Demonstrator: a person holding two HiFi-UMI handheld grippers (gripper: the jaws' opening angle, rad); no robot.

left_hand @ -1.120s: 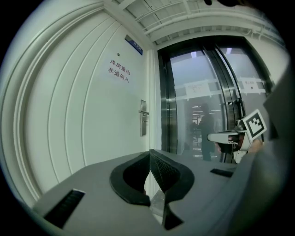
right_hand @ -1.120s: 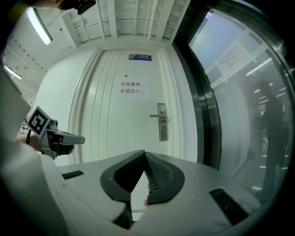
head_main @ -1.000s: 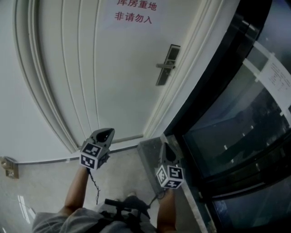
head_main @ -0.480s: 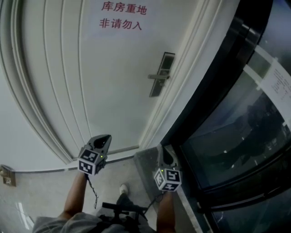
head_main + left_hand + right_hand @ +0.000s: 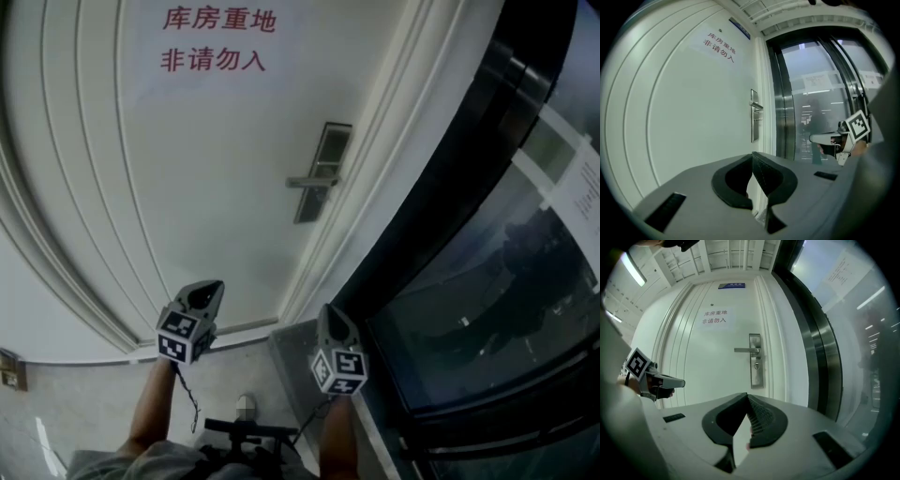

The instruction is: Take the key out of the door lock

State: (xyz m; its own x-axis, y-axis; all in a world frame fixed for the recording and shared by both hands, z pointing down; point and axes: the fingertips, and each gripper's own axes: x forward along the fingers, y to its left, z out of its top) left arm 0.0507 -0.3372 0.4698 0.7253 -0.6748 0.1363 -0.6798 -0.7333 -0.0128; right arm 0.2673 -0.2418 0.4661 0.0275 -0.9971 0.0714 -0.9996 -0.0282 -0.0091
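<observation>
The white door [image 5: 216, 169] carries a steel lock plate [image 5: 319, 173] with a lever handle [image 5: 307, 182]. In the right gripper view a small key [image 5: 757, 365] hangs in the keyhole under the handle [image 5: 746, 350]. In the head view the key is too small to make out. My left gripper [image 5: 208, 287] is low, in front of the door's bottom edge, shut and empty. My right gripper [image 5: 328, 311] is beside it near the door frame, also shut with nothing in it. Both are far below the lock.
Red lettering [image 5: 216, 42] is printed high on the door. A dark-framed glass wall [image 5: 487, 281] runs along the right, with a paper notice [image 5: 577, 183] on it. Pale floor tiles [image 5: 84, 403] lie below. A small fixture [image 5: 9, 370] sits low at the left.
The head view has swung, so the lock plate and lettering now sit lower and further left and look larger. Both grippers stay low and shut, drifting slightly down.
</observation>
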